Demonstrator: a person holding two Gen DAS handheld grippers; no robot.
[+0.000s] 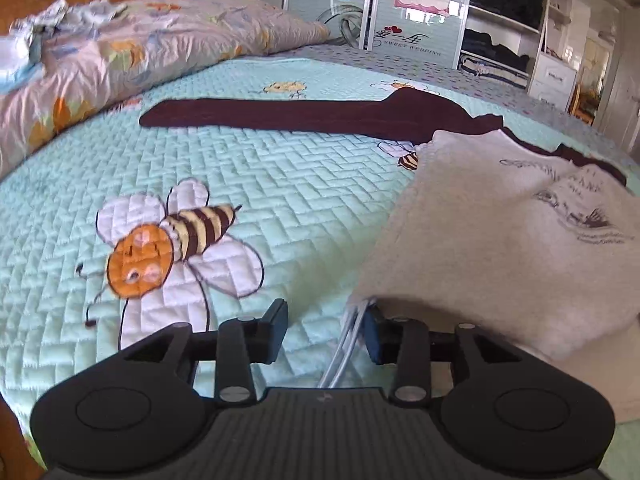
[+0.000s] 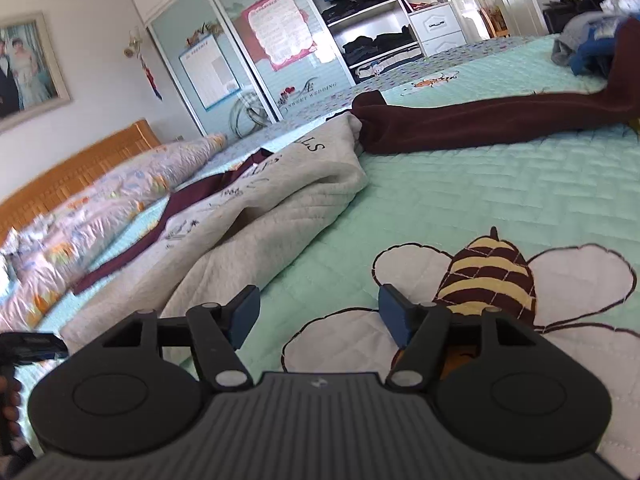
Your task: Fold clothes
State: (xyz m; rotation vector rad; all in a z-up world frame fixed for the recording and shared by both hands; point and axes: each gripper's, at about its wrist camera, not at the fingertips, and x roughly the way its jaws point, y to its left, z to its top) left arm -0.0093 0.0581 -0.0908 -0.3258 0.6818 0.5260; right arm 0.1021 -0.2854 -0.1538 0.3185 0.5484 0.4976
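Left wrist view: the left gripper (image 1: 324,330) stood at the lower centre of the frame with its jaws parted and bare bedspread (image 1: 280,184) showing in the gap. The grey sweatshirt (image 1: 500,232) occupied the right half of the frame, its lower corner lying against the outer face of the right-hand pad; no fabric sat between the pads, so the claw was released. Pale cords (image 1: 344,348) hung from that corner down past the pad. One maroon sleeve (image 1: 280,118) lay flat across the upper middle of the frame, running leftward from the sweatshirt's shoulder. A floral quilt (image 1: 120,56) was bunched at the upper left, and an embroidered bee (image 1: 176,240) marked the bedspread at centre left.

Right wrist view: the right gripper (image 2: 318,318) sat at the lower centre, jaws wide apart and empty, above a second bee motif (image 2: 488,280). The sweatshirt (image 2: 248,216) lay crumpled at centre left, printed side up. The other maroon sleeve (image 2: 500,120) stretched toward the upper right, ending beside a heap of clothes (image 2: 588,44). A wardrobe (image 2: 280,40) filled the upper centre.
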